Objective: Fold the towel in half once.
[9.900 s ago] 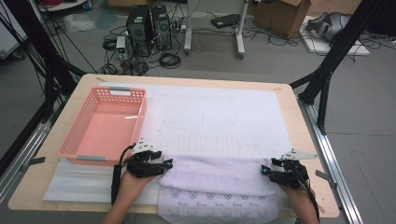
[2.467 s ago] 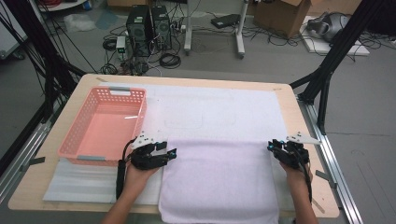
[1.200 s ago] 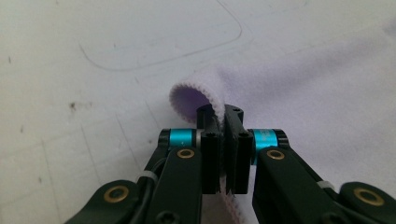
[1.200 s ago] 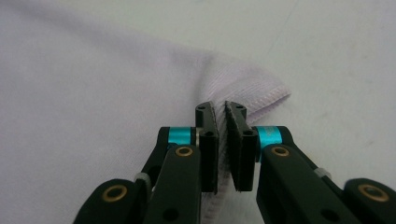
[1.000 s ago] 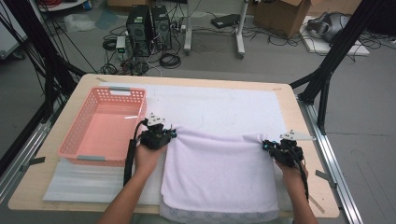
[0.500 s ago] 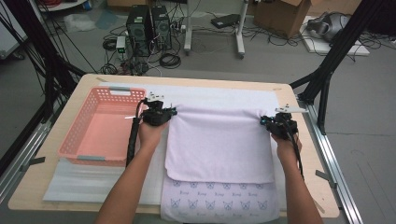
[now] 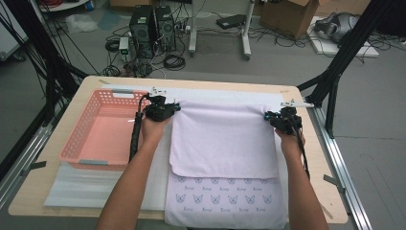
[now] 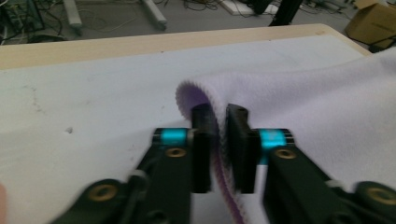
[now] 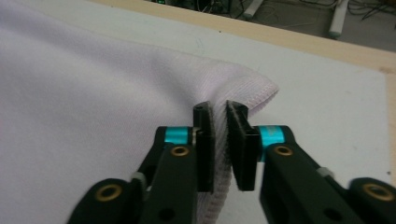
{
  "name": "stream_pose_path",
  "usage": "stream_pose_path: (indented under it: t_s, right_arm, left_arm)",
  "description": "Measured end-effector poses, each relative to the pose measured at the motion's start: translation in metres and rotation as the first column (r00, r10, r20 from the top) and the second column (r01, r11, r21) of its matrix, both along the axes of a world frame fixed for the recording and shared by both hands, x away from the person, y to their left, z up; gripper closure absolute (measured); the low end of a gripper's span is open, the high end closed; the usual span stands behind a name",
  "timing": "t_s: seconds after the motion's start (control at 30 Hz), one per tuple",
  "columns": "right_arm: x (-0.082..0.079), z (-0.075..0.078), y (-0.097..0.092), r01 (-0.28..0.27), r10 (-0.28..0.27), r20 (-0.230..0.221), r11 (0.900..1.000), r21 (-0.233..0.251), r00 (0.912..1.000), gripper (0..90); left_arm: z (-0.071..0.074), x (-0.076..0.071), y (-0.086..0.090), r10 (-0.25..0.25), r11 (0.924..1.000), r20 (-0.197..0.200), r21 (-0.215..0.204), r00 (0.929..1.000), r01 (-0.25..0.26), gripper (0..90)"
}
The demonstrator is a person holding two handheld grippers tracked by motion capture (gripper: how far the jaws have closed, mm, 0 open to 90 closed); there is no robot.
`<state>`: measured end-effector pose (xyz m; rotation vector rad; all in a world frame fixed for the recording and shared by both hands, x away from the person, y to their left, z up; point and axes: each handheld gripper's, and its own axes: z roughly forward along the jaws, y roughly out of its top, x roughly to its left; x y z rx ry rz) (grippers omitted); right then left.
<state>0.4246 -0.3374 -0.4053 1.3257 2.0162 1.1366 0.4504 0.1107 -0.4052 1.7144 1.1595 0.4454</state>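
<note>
towel [image 7: 224, 139] corners between both tools' jaws; left tool [image 8: 218, 122], right tool [image 9: 219, 120] just loosening

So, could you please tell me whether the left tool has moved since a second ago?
Yes. The left tool has gone toward the table's far edge, from beside the pink basket's middle to its far corner, carrying the towel corner; its jaws have just been opening.

Pink basket [image 7: 103, 132] crowds left claw [image 7: 165, 111]; right side open

Basket [image 7: 103, 132] left of towel [image 7: 224, 139] — both on table [image 7: 330, 191].
</note>
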Motion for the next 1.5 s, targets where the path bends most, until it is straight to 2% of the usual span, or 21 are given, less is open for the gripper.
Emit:
stream_pose_path:
  t_s: [0.03,0.07,0.23,0.33,0.4,0.57,0.67,0.7,0.8,0.87,1.03,1.1,1.13,1.23,1.33,1.5]
  right_arm:
    - [0.000,-0.001,0.000,0.011,-0.011,-0.008,0.9999,0.005,0.9999,61.8]
    - [0.000,-0.001,-0.001,0.026,-0.026,-0.014,0.9996,0.006,0.9996,57.9]
    - [-0.007,0.002,-0.002,0.012,-0.012,-0.001,0.9998,0.018,0.9999,57.9]
    - [-0.014,0.005,-0.001,0.004,-0.004,0.006,0.9998,0.020,1.0000,58.0]
    - [-0.019,0.006,-0.002,-0.002,0.002,0.005,0.9997,0.023,1.0000,58.3]
    - [-0.034,0.011,-0.003,-0.021,0.021,-0.007,0.9996,0.017,0.9998,58.0]
    - [-0.044,0.016,-0.004,-0.038,0.038,0.009,0.9992,0.010,0.9992,57.8]
    - [-0.048,0.017,-0.004,-0.042,0.042,0.014,0.9991,0.011,0.9990,56.8]
    - [-0.061,0.019,-0.006,-0.056,0.055,0.024,0.9983,0.019,0.9982,52.9]
    - [-0.070,0.019,-0.007,-0.070,0.070,0.021,0.9973,0.024,0.9974,50.3]
    - [-0.099,0.014,-0.009,-0.099,0.098,0.029,0.9948,0.024,0.9948,47.8]
    - [-0.111,0.010,-0.009,-0.107,0.106,0.025,0.9942,0.015,0.9940,47.9]
    - [-0.117,0.008,-0.009,-0.109,0.109,0.022,0.9940,0.010,0.9938,47.9]
    - [-0.134,0.002,-0.009,-0.105,0.105,0.022,0.9943,0.013,0.9942,48.0]
    - [-0.145,-0.006,-0.008,-0.099,0.099,0.006,0.9950,0.008,0.9951,48.3]
    - [-0.163,-0.015,-0.008,-0.086,0.086,-0.001,0.9963,-0.008,0.9963,49.0]
  left_arm:
    - [0.000,0.000,0.001,0.018,0.9997,-0.012,-0.014,0.9998,-0.018,66.3]
    - [0.001,-0.001,0.003,0.010,0.9996,-0.020,-0.026,0.9998,-0.010,59.8]
    - [0.003,-0.013,0.001,-0.035,0.9987,0.007,-0.036,0.9994,0.035,57.6]
    - [0.005,-0.020,-0.005,-0.101,0.9948,0.007,-0.013,0.9949,0.101,57.3]
    - [0.010,-0.025,-0.010,-0.126,0.9918,0.019,-0.015,0.9918,0.127,56.2]
    - [0.022,-0.038,-0.020,-0.161,0.9862,0.060,-0.031,0.9852,0.163,53.5]
    - [0.027,-0.046,-0.023,-0.171,0.9841,0.083,-0.034,0.9817,0.174,53.1]
    - [0.027,-0.050,-0.023,-0.167,0.9838,0.098,-0.049,0.9811,0.172,53.1]
    - [0.022,-0.061,-0.021,-0.163,0.9832,0.092,-0.067,0.9823,0.170,52.3]
    - [0.019,-0.071,-0.018,-0.165,0.9818,0.103,-0.077,0.9809,0.173,51.5]
    - [0.012,-0.097,-0.015,-0.192,0.9796,0.107,-0.041,0.9756,0.197,48.5]
    - [0.008,-0.109,-0.012,-0.187,0.9797,0.108,-0.051,0.9763,0.194,47.5]
    - [0.005,-0.113,-0.011,-0.194,0.9790,0.106,-0.044,0.9753,0.199,47.4]
    - [-0.002,-0.125,-0.006,-0.184,0.9818,0.082,-0.035,0.9795,0.187,47.3]
    - [-0.008,-0.137,-0.002,-0.169,0.9834,0.071,-0.056,0.9831,0.173,47.2]
    - [-0.020,-0.157,0.006,-0.153,0.9874,0.041,-0.034,0.9873,0.155,47.3]
